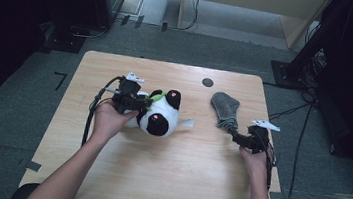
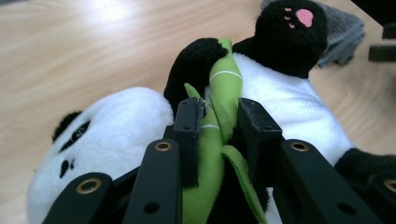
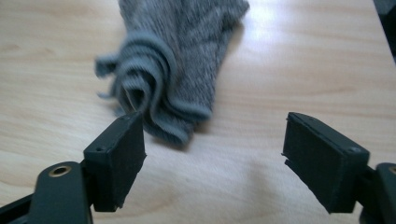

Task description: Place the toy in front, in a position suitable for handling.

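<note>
1. lying on the right side of the worktop (image 1: 120, 173), the grey sock (image 1: 225, 109) stretches its long axis from far to near, its ribbed cuff end nearest the right gripper (image 1: 237, 137).
2. the right gripper's jaws stand wide apart with nothing pressed between them; in the right gripper view the sock (image 3: 177, 70) sits just beyond them and off toward the left jaw, its cuff touching or almost touching that jaw's tip.
3. the right hand (image 1: 257, 161) is plainly the nearer one, so i judge a short push forward with a slight shift left would centre the cuff.
4. the left gripper (image 2: 219, 126) is clamped on the green bamboo piece (image 2: 219, 107) of the panda plush (image 1: 160, 115), left of centre, well apart from the sock.
</note>
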Motion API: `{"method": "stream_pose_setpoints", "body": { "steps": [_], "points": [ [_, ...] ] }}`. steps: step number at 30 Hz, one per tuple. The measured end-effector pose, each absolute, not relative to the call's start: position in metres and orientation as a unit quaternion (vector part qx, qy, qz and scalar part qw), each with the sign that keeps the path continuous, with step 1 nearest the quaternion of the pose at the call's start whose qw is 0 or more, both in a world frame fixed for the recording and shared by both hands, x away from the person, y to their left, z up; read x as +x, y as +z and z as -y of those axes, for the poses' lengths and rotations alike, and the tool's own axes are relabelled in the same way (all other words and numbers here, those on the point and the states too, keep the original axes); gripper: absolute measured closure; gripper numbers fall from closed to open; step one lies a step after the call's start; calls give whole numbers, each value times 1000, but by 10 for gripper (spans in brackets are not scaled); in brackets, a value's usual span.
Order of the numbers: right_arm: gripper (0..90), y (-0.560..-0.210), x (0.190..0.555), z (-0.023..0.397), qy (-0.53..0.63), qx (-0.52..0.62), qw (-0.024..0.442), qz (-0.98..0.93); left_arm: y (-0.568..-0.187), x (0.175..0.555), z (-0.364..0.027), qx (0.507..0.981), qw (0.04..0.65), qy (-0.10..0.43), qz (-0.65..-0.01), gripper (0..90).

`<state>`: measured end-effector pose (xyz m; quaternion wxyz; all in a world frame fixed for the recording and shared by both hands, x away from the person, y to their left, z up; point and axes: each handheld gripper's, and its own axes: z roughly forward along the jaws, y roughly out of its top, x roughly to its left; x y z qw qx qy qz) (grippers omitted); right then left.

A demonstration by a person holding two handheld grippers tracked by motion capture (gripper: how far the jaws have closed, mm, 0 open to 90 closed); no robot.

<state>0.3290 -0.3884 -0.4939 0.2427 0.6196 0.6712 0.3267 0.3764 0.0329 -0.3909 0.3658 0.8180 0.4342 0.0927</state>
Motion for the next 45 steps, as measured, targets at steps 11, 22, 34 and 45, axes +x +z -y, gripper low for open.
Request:
{"method": "stream_pose_setpoints", "body": {
  "steps": [11,22,34,45],
  "points": [
    [283,-474,352,366,342,597,263,-677,-408,348,-14,820,376,69,-427,701],
    [361,-485,404,349,324,592,236,-699,-415,344,-16,817,387,66,-422,646],
    [646,-498,421,347,301,594,197,-719,-412,344,-29,810,418,56,-408,433],
    [761,-489,419,354,306,594,168,-725,-401,342,-43,813,427,74,-390,334]
  ]
}}
